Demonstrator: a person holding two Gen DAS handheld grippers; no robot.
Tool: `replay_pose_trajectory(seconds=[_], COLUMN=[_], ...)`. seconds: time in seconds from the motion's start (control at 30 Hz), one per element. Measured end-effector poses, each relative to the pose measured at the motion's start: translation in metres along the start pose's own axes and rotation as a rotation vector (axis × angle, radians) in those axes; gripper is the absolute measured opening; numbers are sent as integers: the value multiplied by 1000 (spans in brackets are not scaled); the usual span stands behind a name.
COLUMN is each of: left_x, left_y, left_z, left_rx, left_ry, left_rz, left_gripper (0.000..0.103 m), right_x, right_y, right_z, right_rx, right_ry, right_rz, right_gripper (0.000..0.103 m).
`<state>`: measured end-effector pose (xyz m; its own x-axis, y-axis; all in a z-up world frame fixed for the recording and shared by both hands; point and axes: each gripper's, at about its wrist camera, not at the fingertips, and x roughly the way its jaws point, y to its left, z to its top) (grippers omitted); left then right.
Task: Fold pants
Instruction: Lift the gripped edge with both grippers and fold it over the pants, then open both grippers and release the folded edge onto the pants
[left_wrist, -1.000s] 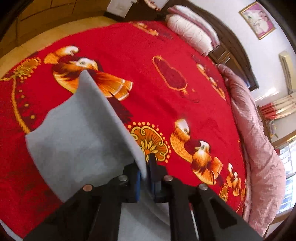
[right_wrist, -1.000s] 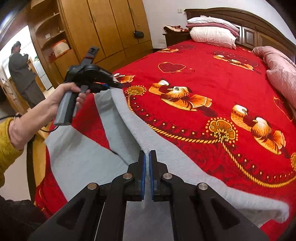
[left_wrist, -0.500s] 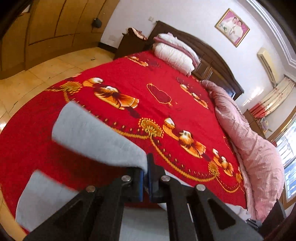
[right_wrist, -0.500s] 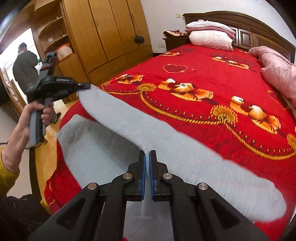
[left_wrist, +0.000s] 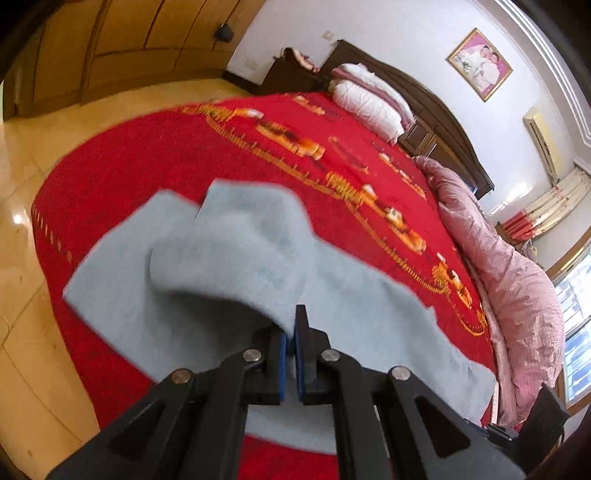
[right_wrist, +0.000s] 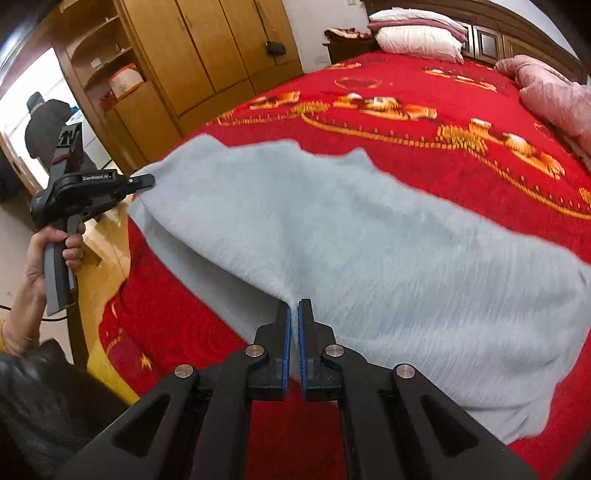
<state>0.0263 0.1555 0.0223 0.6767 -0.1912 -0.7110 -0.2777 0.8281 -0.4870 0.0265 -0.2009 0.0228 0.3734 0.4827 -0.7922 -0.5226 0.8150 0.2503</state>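
Two grippers, left (left_wrist: 294, 328) and right (right_wrist: 294, 317), each pinching grey pants (right_wrist: 332, 236) over red bedspread (right_wrist: 424, 147).

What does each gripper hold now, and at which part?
Both hold the grey pants by the edge: the left gripper at a far corner, the right gripper along the near edge.

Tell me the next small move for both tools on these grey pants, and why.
Probably lower both together onto the red bedspread. The left tool and right tool each pinch the grey pants, whose gripped edge hangs raised above the layer beneath.
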Motion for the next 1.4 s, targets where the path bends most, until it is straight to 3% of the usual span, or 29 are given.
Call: replay_pose_trajectory(seconds=[0.3, 0.53, 0.7, 0.77, 0.9, 1.27, 1.4], left_x=[17, 33, 35, 36, 37, 37, 35], left_y=[7, 8, 3, 2, 2, 12, 13], left_z=[-12, -23, -26, -26, -26, -24, -23], left_rx=[-9, 10, 41, 45, 42, -1, -3], left_ry=[53, 94, 92, 92, 92, 89, 89], left_rz=[8, 43, 51, 46, 41, 0, -3], left_gripper=[5, 14, 21, 24, 25, 25, 25], right_x=[16, 22, 11, 4, -15, -73, -80], right_y=[-7, -20, -16, -16, -21, -78, -104], right_z=[-17, -21, -28, -31, -39, -73, -86], right_rx=[95, 234, 278, 294, 343, 685, 841], right_ry=[21, 27, 11, 4, -2, -85, -121], right_rz=[-15, 20, -5, -23, -97, -167, -108], right_gripper=[5, 9, 17, 25, 33, 37, 37])
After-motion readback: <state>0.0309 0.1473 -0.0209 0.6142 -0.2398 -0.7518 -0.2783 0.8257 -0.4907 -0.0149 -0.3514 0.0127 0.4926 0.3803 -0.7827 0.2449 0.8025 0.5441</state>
